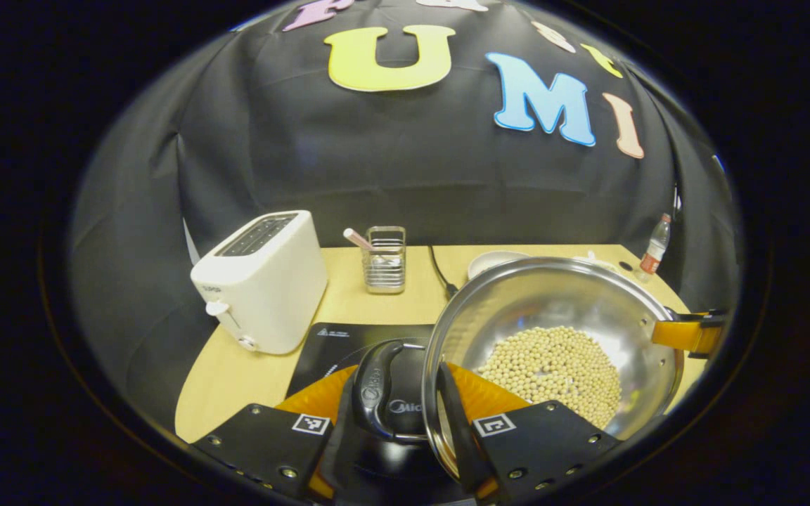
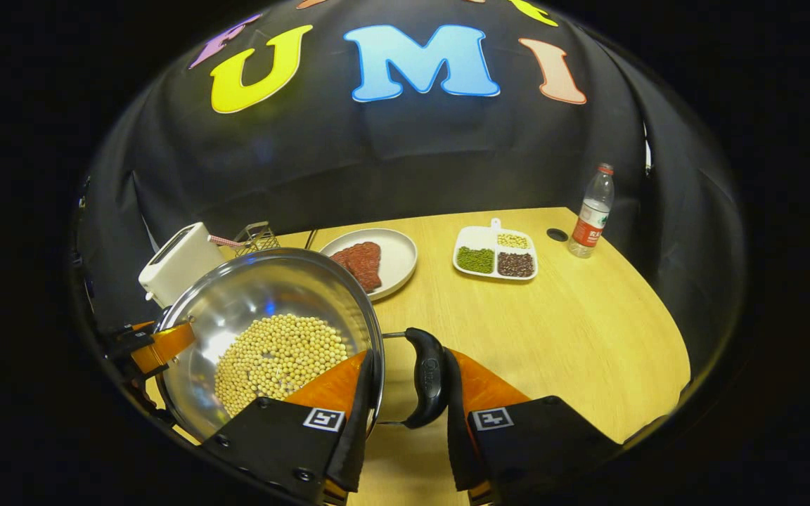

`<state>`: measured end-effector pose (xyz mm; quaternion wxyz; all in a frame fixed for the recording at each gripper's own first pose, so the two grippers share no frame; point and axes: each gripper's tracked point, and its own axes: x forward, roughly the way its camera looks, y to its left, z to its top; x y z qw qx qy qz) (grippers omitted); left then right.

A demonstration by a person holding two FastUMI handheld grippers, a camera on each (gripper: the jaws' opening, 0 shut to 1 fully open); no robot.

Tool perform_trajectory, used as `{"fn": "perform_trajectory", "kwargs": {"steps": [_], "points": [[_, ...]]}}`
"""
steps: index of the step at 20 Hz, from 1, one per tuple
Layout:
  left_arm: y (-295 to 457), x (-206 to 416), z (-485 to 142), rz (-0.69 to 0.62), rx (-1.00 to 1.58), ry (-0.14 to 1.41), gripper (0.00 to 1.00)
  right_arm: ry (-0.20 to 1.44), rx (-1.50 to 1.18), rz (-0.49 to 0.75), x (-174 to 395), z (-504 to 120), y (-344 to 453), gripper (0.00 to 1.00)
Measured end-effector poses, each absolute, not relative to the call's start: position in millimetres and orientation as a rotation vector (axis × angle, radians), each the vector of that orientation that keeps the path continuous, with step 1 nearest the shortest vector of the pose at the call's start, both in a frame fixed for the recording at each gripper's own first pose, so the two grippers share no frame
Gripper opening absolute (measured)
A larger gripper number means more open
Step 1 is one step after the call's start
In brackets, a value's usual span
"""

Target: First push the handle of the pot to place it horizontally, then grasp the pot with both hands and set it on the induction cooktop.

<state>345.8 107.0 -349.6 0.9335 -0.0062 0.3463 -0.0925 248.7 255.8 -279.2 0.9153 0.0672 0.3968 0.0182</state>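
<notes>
Hanging between both tongs, the steel pot (image 1: 553, 337) of pale beans sits lower right in the left gripper view, above the induction cooktop (image 1: 338, 344); the left tongs (image 1: 405, 429) straddle its rim and one black handle (image 1: 380, 393); the right tongs (image 2: 405, 414) likewise bracket the opposite handle (image 2: 426, 376); whether either pair presses, I cannot tell.
</notes>
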Motion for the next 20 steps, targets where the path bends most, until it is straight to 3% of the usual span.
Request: {"fn": "perform_trajectory", "kwargs": {"steps": [1, 2, 12, 13, 16, 17, 20], "points": [[115, 348, -352, -0.186, -0.013, 0.709, 0.59, 0.817, 0.139, 0.042, 249, -280, 263, 0.52], [121, 350, -354, -0.183, -0.013, 0.710, 0.55, 0.818, 0.140, 0.046, 250, -279, 269, 0.51], [179, 355, -366, -0.143, -0.033, 0.718, 0.59, 0.817, 0.140, 0.090, 258, -276, 320, 0.51], [183, 356, -368, -0.139, -0.033, 0.720, 0.59, 0.819, 0.138, 0.094, 257, -278, 323, 0.48], [195, 362, -372, -0.138, -0.036, 0.718, 0.59, 0.811, 0.143, 0.104, 259, -278, 336, 0.51], [195, 362, -372, -0.137, -0.037, 0.717, 0.59, 0.808, 0.140, 0.107, 259, -280, 339, 0.48], [207, 366, -374, -0.134, -0.028, 0.720, 0.59, 0.809, 0.152, 0.116, 261, -282, 350, 0.51]]}}
